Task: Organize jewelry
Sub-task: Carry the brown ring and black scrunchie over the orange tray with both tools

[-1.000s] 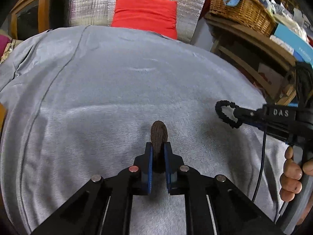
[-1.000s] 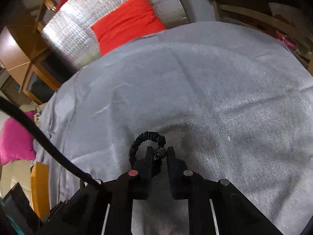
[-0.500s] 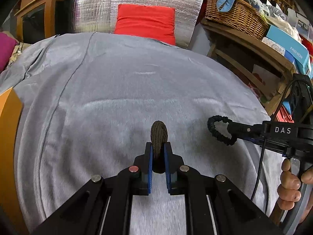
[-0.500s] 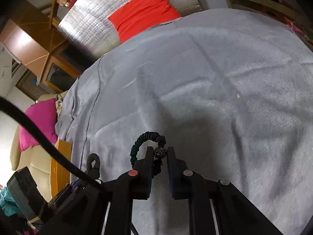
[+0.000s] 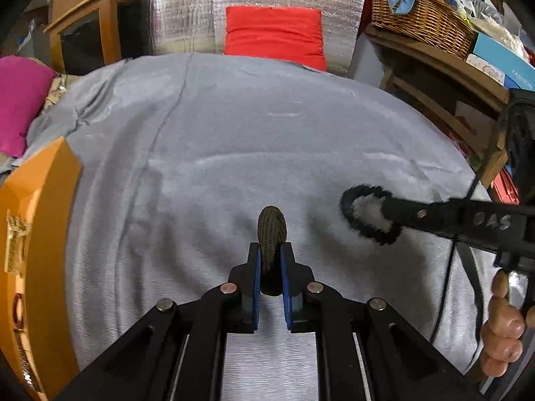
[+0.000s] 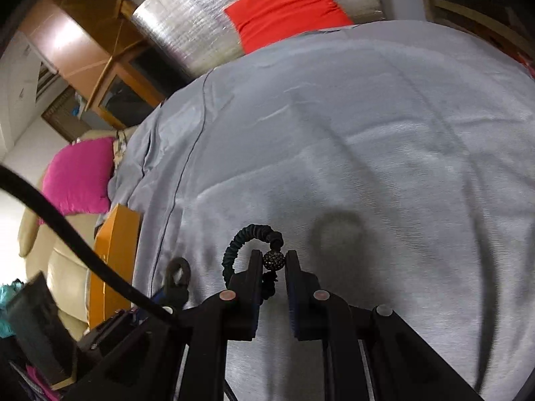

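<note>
Two bracelets are being carried: the left gripper [image 5: 270, 264] pinches a brown bracelet [image 5: 271, 230], the right gripper [image 6: 273, 262] pinches a black bracelet [image 6: 249, 240], and both probably go next into the orange box [image 5: 36, 234] beside the grey cloth [image 5: 234, 140].

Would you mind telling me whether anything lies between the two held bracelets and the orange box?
Nothing visible does: only bare grey cloth lies between the brown bracelet, the black bracelet and the orange box.

Matt grey cloth [image 5: 217, 153], woven brown bracelet [image 5: 271, 230], braided black bracelet [image 6: 249, 237], wicker basket [image 5: 421, 20], crinkled foil [image 5: 187, 6]
</note>
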